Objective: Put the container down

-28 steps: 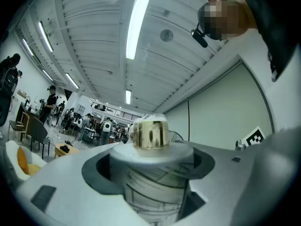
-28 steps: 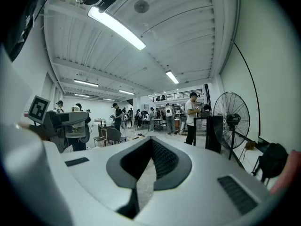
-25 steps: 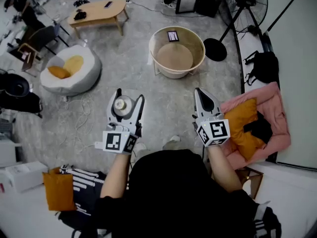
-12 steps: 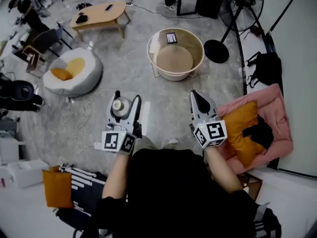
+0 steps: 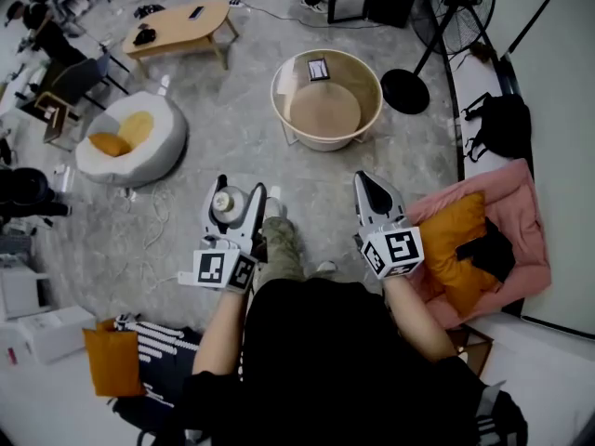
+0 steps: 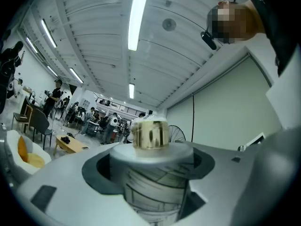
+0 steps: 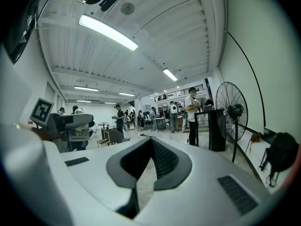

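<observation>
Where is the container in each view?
Head view: container left of centre, between the left hand-held gripper's jaws.
Left gripper view: bottom centre, clamped between the jaws, gold cap on top.
Right gripper view: cannot make it out; the left hand-held gripper shows at left.
Shared landmark: the fan, in all three.

A leg [image 5: 279,247] in mottled trousers now juts forward between the left gripper [image 5: 237,191] and the right gripper [image 5: 364,180]; a second ago only a shoe shows below them. The right gripper now sits a little further left in the head view, nearer the left one. The tub [image 5: 284,110] and the beanbag [image 5: 156,145] lie slightly shifted in that view.
</observation>
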A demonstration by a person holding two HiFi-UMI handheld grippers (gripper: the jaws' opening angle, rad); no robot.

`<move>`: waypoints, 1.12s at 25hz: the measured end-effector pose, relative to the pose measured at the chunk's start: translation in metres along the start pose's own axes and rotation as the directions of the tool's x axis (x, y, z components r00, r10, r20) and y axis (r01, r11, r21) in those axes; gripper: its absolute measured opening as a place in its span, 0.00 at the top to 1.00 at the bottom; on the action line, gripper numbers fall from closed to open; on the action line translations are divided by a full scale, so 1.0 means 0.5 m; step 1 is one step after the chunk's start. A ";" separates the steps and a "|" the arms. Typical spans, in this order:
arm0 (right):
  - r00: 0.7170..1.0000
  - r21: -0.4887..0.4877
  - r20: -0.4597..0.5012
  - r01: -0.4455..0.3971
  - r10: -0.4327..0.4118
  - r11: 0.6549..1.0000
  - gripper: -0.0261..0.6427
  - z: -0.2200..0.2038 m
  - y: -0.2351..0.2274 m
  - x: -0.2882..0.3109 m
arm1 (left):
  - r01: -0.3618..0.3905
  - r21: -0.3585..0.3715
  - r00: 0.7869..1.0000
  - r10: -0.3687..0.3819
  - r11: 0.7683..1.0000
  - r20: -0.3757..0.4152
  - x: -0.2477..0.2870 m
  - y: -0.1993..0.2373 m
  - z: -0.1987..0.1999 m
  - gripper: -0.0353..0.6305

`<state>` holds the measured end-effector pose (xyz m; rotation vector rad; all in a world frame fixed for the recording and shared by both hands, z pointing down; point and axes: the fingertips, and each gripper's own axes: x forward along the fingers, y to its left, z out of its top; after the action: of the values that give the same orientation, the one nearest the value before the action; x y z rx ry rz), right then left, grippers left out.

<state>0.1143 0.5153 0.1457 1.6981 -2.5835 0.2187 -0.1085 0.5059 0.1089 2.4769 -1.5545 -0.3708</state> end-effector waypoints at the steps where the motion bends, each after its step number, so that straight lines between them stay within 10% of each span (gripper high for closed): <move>1: 1.000 -0.007 -0.003 0.007 -0.007 1.000 0.93 0.002 -0.004 0.015 | 0.008 -0.017 1.000 -0.008 1.000 0.004 0.016 0.010 0.000 0.42; 14: 0.995 -0.055 -0.078 0.056 -0.060 0.997 0.93 0.010 -0.084 0.353 | 0.060 -0.100 0.996 -0.066 0.993 -0.057 0.317 0.248 -0.051 0.42; 28: 0.991 -0.021 -0.117 0.059 -0.061 0.998 0.93 0.064 -0.045 0.730 | 0.103 -0.073 0.993 -0.106 0.992 -0.046 0.540 0.521 0.063 0.42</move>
<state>-0.0093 0.1700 0.1572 1.7002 -2.4399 0.2840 -0.2280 0.1493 0.1265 2.4999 -1.3726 -0.3704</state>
